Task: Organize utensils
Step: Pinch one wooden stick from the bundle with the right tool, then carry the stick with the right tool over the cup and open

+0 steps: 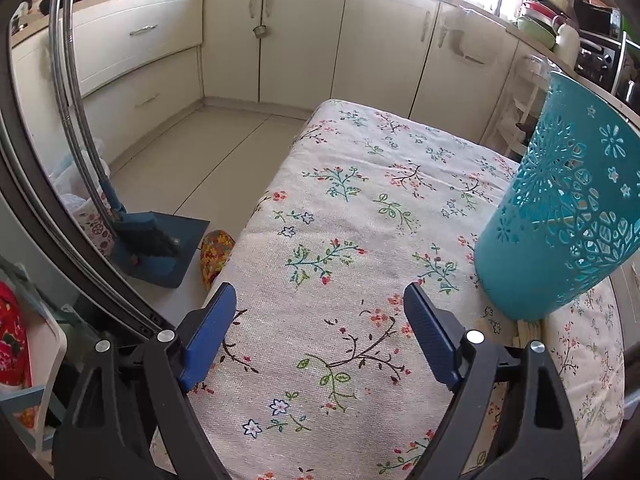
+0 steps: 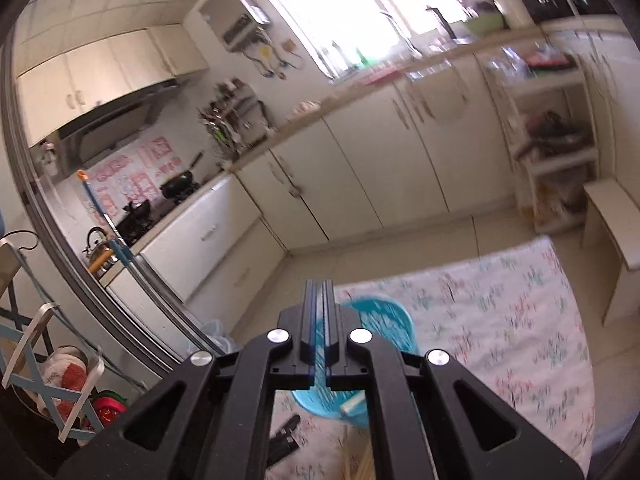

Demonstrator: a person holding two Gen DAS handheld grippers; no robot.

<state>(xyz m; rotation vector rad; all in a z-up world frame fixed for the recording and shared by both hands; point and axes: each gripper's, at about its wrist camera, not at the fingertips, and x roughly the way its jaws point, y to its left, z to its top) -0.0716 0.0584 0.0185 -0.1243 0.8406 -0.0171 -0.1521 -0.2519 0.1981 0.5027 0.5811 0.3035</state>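
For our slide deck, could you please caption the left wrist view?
Open left gripper hovers over floral tablecloth beside perforated teal plastic utensil holder.

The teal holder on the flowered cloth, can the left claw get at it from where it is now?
Probably yes. The left claw stands wide open and empty over the flowered cloth, and the teal holder stands just to its right with only bare cloth between them. It would need to swing right; nothing visible blocks that.

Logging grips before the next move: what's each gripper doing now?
Left gripper: open, nothing between the jaws.
Right gripper: nearly closed, nothing visibly held.
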